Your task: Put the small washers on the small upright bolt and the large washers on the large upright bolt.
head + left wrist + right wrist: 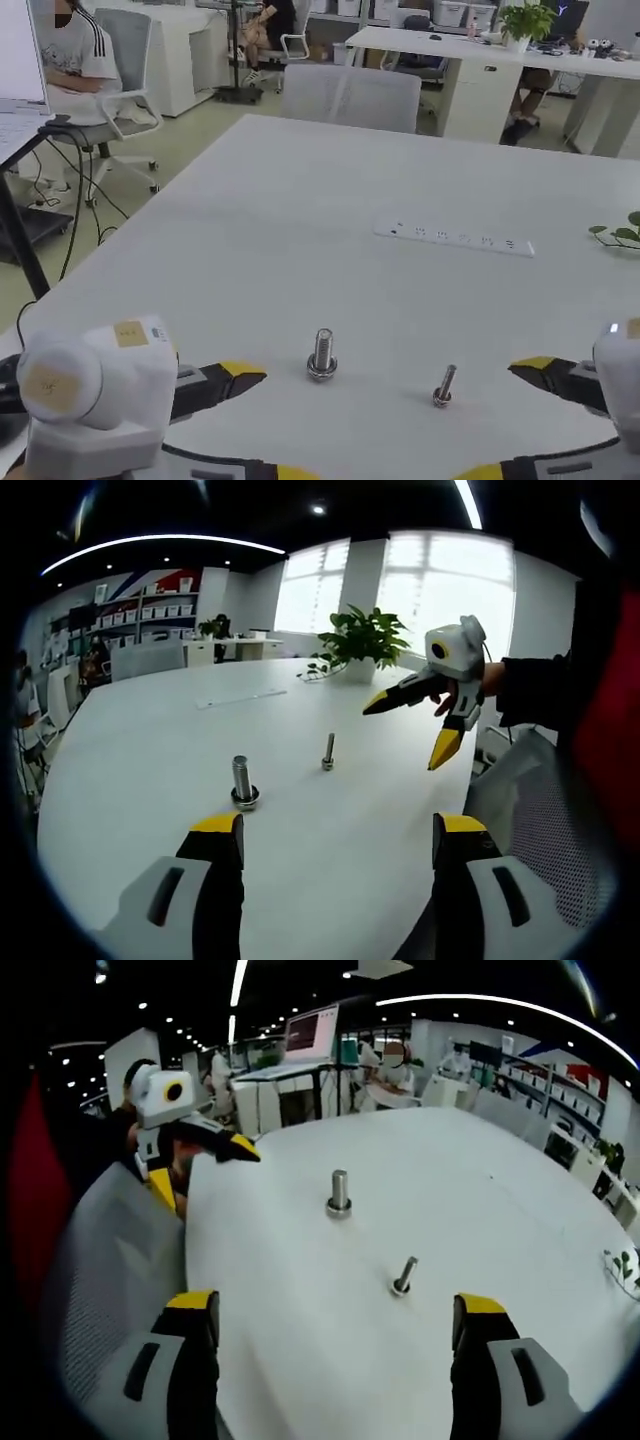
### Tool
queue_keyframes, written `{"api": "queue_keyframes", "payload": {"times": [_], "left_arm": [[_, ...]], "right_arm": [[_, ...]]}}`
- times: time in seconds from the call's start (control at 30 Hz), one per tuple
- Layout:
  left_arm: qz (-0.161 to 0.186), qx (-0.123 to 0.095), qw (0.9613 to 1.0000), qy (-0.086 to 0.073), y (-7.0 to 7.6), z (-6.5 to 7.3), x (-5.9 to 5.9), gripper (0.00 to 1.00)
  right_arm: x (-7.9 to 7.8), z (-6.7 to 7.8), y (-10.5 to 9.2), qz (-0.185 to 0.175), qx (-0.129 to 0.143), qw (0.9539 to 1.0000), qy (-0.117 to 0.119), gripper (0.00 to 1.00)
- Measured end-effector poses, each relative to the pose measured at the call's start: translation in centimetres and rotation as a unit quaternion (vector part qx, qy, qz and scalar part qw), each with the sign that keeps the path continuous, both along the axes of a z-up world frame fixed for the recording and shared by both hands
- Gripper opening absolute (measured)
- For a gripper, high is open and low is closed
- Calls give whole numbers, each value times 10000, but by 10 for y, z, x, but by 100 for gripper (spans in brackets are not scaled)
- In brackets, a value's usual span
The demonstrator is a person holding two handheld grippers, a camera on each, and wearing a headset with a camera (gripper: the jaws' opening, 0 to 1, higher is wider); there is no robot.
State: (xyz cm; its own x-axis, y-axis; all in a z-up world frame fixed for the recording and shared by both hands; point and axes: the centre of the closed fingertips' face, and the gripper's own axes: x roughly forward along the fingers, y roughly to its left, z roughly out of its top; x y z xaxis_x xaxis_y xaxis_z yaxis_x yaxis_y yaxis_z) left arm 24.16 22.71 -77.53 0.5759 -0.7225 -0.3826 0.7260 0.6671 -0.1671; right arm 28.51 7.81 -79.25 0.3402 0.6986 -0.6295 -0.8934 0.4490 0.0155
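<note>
On the white table (300, 250) the large bolt (321, 355) stands upright, with a wider ring at its base. The small bolt (444, 385) stands to its right, leaning slightly. My left gripper (265, 422) is at the near table edge, left of the large bolt, open with nothing between its yellow-tipped jaws. My right gripper (507, 420) is open and empty right of the small bolt. The left gripper view has its own gripper (338, 825), both bolts (243, 783) (328, 752) and the right gripper (408, 732). The right gripper view has its own gripper (338, 1303), the large bolt (339, 1193), the small bolt (404, 1275) and the left gripper (205, 1173).
A white power strip (455, 238) lies mid-table beyond the bolts. Plant leaves (622, 232) reach in at the right edge. A grey chair (350, 95) stands at the far side. People sit at desks behind.
</note>
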Motion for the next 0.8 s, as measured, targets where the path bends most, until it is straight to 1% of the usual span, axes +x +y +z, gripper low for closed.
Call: {"api": "queue_keyframes", "payload": {"times": [0.1,0.23,0.3,0.37,0.4,0.43,0.47,0.5,0.53,0.57,0.63,0.7,0.73,0.8], "left_arm": [[34,-26,10000,-1,1,0,-1,78],[90,-57,9999,-16,1,2,-4,81],[100,-55,9999,-3,2,1,-6,81],[110,-55,9999,-10,3,2,-7,81],[122,-54,9999,-6,3,2,-9,82],[132,-53,9999,-10,3,2,-9,82],[140,-52,9999,-9,3,2,-10,82],[147,-51,9999,-5,3,2,-10,82],[169,-61,9998,-18,3,3,-11,83],[177,-65,9998,-23,3,3,-11,83],[186,-68,9998,-31,4,4,-11,84],[197,-66,9998,-44,3,5,-12,85],[197,-64,9998,-46,3,5,-12,85],[198,-52,9998,-55,2,6,-13,86]], "right_arm": [[-5,1,-2,-106,106,9999,27,100],[-11,4,-5,-197,222,9996,27,100],[-13,5,-7,-249,247,9994,28,100],[-13,8,-8,-318,328,9990,-16,100],[-14,10,-8,-358,390,9986,21,100],[-14,13,-7,-406,496,9979,7,100],[-16,15,-7,-395,519,9979,-15,100],[-17,15,-7,-398,502,9979,-9,100],[-18,15,-8,-384,458,9982,-78,100],[-18,17,-8,-375,483,9980,-126,100],[-19,17,-9,-396,482,9980,-89,100],[-20,18,-10,-381,451,9981,-178,100],[-20,17,-11,-389,425,9982,-142,100],[-22,18,-11,-396,475,9980,-147,100]]}}
